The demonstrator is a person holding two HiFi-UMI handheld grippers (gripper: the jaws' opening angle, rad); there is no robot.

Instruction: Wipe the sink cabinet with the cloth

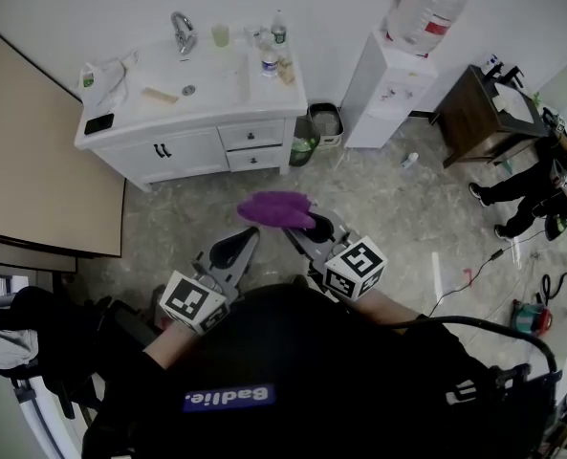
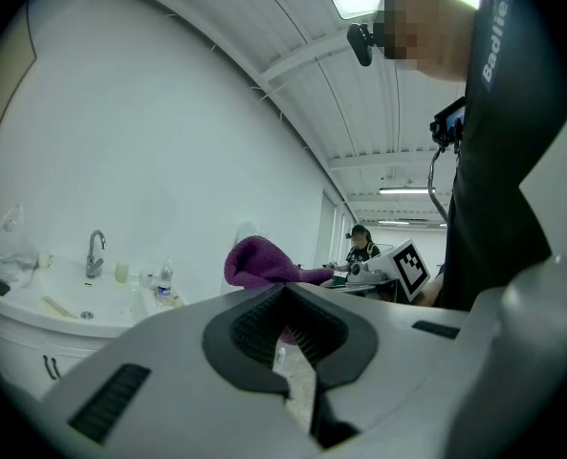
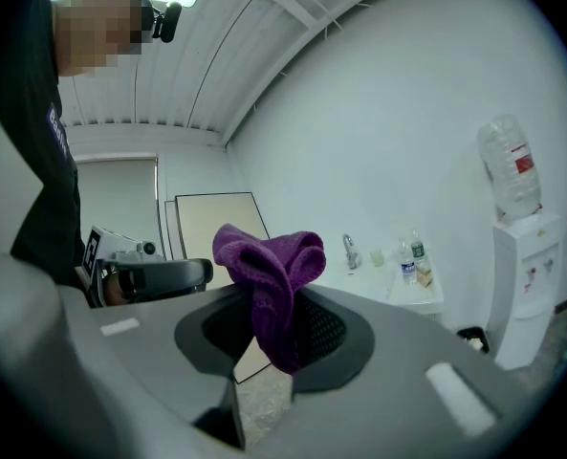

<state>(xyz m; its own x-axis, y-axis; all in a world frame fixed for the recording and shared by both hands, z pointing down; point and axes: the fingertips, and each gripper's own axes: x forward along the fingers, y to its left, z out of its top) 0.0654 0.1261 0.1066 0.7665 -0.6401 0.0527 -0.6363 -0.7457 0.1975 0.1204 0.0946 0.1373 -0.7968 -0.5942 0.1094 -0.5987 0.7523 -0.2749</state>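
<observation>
The white sink cabinet stands against the far wall, with a faucet and basin on top. It also shows low left in the left gripper view as the cabinet, and far off in the right gripper view as the cabinet. My right gripper is shut on a purple cloth, held over the floor well short of the cabinet. The cloth bunches up above the right gripper. My left gripper hangs beside it, shut and empty, with the cloth beyond its tips.
Bottles, a cup and a black phone sit on the countertop. A bin and a water dispenser stand right of the cabinet. A beige panel is at left. At right are a brown table, a person and floor cables.
</observation>
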